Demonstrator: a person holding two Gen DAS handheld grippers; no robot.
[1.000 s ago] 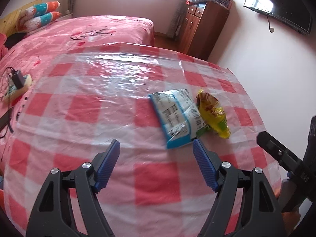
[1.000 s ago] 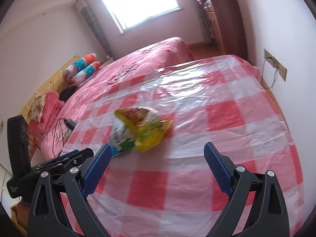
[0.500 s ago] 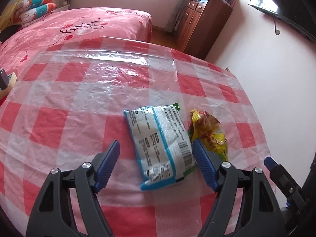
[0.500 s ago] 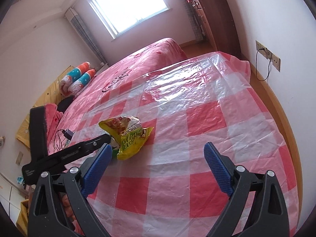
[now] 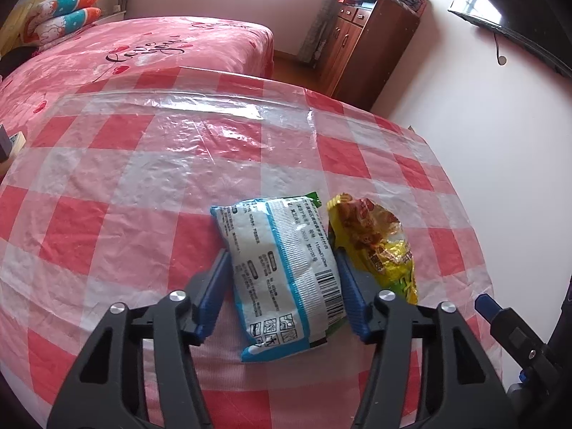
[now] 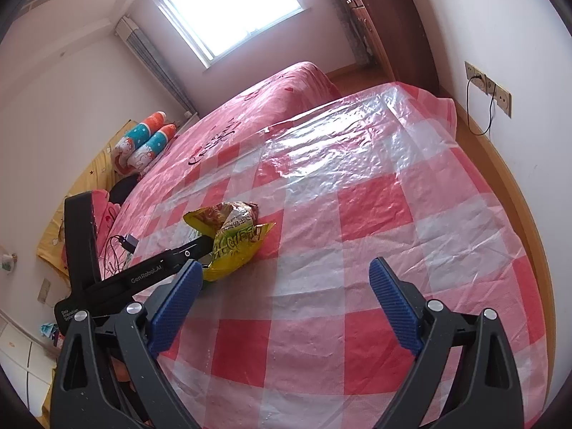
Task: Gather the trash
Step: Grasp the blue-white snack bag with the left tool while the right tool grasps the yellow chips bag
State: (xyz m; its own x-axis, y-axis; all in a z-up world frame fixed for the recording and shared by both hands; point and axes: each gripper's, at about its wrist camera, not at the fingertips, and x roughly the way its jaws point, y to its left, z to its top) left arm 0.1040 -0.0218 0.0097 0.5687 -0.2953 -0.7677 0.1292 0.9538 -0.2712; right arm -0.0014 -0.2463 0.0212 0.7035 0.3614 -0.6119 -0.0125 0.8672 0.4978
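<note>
- White packet (image 5: pixel 282 271) lies flat on the checked cloth (image 5: pixel 143 186), barcode end toward the left wrist camera, blue trim along its edges.
- Left gripper (image 5: pixel 282 286) straddles the packet's near half; its jaws have just been closing, and both blue pads (image 5: pixel 214 293) now sit against the packet's long sides. Reads as clamped on the packet, which is not yet lifted off the cloth.
- Yellow wrapper (image 5: pixel 375 246) lies crumpled just to the right of the packet, touching or overlapping its edge; the left gripper's right finger stands between the two.
- In the right wrist view the wrapper (image 6: pixel 232 246) hides most of the packet; the left gripper's black finger (image 6: pixel 168 268) reaches in beside it.
- Right gripper (image 6: pixel 286 304) hovers over bare cloth to the right of the wrapper, jaws wide apart, nothing between them.
- Clear plastic sheet (image 5: pixel 200 128) covers the cloth, wrinkled and glossy.
- Bed (image 5: pixel 161 46) with pink cover lies beyond the table; rolled pillows (image 5: pixel 68 10) at its head.
- Wooden cabinet (image 5: pixel 368 46) stands at the far wall, folded bedding on top.
</note>
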